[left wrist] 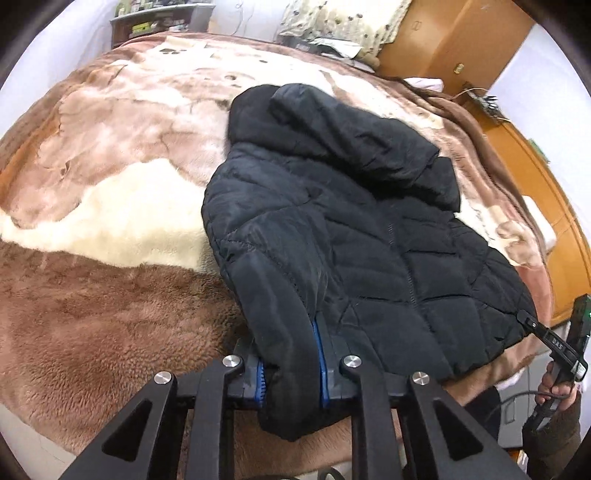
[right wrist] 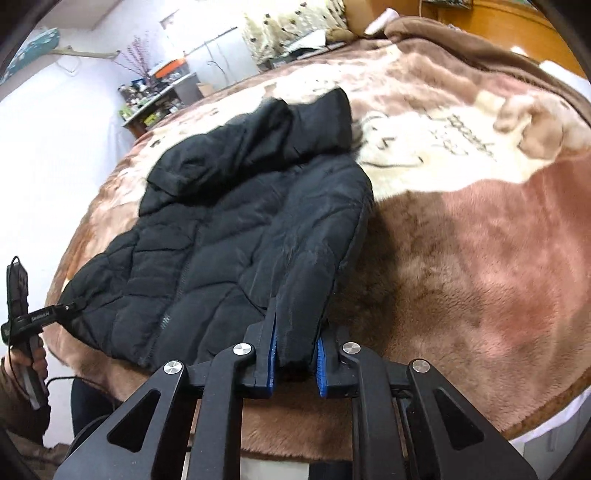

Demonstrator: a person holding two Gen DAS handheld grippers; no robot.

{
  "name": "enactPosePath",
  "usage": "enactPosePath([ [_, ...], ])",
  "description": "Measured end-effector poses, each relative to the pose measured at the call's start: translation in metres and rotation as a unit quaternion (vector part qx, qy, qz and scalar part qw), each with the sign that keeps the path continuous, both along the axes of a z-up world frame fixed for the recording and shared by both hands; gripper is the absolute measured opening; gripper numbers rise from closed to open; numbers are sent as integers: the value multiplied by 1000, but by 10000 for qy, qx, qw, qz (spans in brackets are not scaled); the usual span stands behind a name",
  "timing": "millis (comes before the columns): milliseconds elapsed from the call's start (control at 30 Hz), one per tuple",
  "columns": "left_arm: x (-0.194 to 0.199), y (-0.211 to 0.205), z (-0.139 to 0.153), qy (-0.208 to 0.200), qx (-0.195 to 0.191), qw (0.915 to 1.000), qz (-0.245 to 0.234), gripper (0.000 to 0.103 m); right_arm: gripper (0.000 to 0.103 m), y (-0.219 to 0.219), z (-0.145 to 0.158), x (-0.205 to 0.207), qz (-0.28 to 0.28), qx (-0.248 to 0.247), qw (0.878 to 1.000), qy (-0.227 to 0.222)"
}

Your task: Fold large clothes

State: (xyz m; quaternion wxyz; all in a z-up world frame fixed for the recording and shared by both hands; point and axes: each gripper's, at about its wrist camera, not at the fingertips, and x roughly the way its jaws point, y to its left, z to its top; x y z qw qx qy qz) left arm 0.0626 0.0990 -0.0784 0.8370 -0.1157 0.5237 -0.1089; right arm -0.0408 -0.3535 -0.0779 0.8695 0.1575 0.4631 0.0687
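A black quilted hooded jacket (left wrist: 362, 229) lies front up on the bed, hood toward the far side; it also shows in the right wrist view (right wrist: 236, 229). My left gripper (left wrist: 291, 365) is shut on the cuff of the jacket's left-side sleeve (left wrist: 273, 295) at the near edge of the bed. My right gripper (right wrist: 295, 350) is shut on the cuff of the other sleeve (right wrist: 306, 291). Each gripper shows small in the other view, the right gripper (left wrist: 532, 325) and the left gripper (right wrist: 70, 306) at the jacket's hem corners.
A brown and cream plush blanket (left wrist: 110, 177) covers the bed. Patterned pillows (left wrist: 343, 22) lie at the head. A wooden headboard and cabinet (left wrist: 458, 40) stand at the far right. A cluttered shelf (right wrist: 159, 96) stands by the white wall.
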Motion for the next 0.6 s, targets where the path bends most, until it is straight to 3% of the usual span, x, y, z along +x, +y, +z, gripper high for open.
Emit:
enactPosePath([
  [500,-68,22,51,93,-626,9980,79,21,16,-3,48,-57,142,224,9994,-237],
  [600,-71,19,66,-44,-684,9976,26,21,16,-9,60,-56,109,294,9988,-364],
])
